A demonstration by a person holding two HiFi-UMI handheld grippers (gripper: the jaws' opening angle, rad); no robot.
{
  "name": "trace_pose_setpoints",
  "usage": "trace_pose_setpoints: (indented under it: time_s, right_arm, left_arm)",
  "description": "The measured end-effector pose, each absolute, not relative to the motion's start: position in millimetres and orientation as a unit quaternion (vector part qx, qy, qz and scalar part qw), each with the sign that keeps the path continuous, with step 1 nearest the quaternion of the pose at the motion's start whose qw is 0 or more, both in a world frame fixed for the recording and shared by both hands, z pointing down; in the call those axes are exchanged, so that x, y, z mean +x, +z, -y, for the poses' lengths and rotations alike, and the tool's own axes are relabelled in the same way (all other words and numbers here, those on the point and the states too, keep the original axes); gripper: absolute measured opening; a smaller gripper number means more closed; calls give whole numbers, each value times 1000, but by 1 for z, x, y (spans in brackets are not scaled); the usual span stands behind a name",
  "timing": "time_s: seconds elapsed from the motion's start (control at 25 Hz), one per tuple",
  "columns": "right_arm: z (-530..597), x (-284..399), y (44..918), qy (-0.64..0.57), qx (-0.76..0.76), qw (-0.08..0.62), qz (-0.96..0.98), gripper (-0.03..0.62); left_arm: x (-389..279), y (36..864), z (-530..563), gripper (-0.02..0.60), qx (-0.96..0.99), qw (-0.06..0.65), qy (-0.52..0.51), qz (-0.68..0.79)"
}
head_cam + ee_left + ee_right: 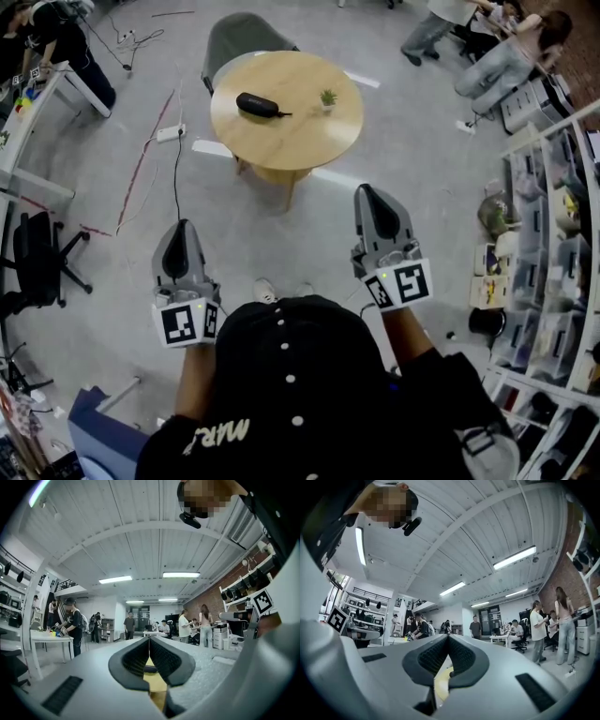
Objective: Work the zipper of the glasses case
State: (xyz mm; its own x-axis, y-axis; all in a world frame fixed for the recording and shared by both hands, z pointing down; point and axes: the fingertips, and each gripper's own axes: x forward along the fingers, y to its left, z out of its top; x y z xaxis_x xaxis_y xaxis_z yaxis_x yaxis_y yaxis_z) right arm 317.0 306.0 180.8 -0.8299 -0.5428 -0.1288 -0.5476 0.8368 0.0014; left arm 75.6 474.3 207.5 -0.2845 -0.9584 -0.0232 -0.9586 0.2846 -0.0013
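Closing the gap to the round, light-wood table point(309, 131) looks like the step in hand, since the person stands well apart from it and neither tool is near the work. The left gripper point(179, 239) and the right gripper point(373, 206) are held out level in front of the body. Each has its jaws pressed together with nothing between them. To do this well, I would walk up square to the table and open both sets of jaws only on arrival. One gripper should pin the body of the case while the other goes for the pull. The small green potted plant point(328, 97) sits just beside the case and should be steered clear of.

The long black oval glasses case point(258, 104) lies flat on the left half of the tabletop. It looks rounded and smooth, likely a semi-rigid shell that could slide if pushed. A thin dark tail juts from its right end, perhaps the zipper pull or a loop. It is too small to tell, and so is whether the zip is shut.
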Motion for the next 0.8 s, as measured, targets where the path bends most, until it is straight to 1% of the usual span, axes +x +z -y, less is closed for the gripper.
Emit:
trace_pose_setpoints:
  time_s: [0.08,0.12,0.2,0.24,0.32,0.36,0.52,0.8]
  right_arm:
    - [-305,315,183,21,-288,57,-956,5]
    - [-305,314,184,20,-287,55,-956,18]
    - [-304,311,189,16,-284,51,-957,72]
    - [-304,309,191,14,-283,50,-958,117]
    - [-303,307,192,12,-282,49,-958,133]
    - [-303,305,193,14,-283,48,-958,142]
    - [-302,296,196,16,-296,39,-954,170]
    - [-309,284,211,9,-325,33,-945,170]
  left_arm:
    - [76,208,-472,6,-601,12,5,-799]
    - [75,209,-472,20,-601,13,6,-799]
    - [70,211,-470,112,-599,10,8,-801]
    - [68,213,-469,136,-598,7,9,-801]
    - [64,215,-465,186,-601,4,8,-799]
    - [62,215,-464,196,-604,1,8,-797]
    - [52,218,-461,199,-614,-6,9,-789]
    - [32,228,-461,206,-634,-7,1,-774]
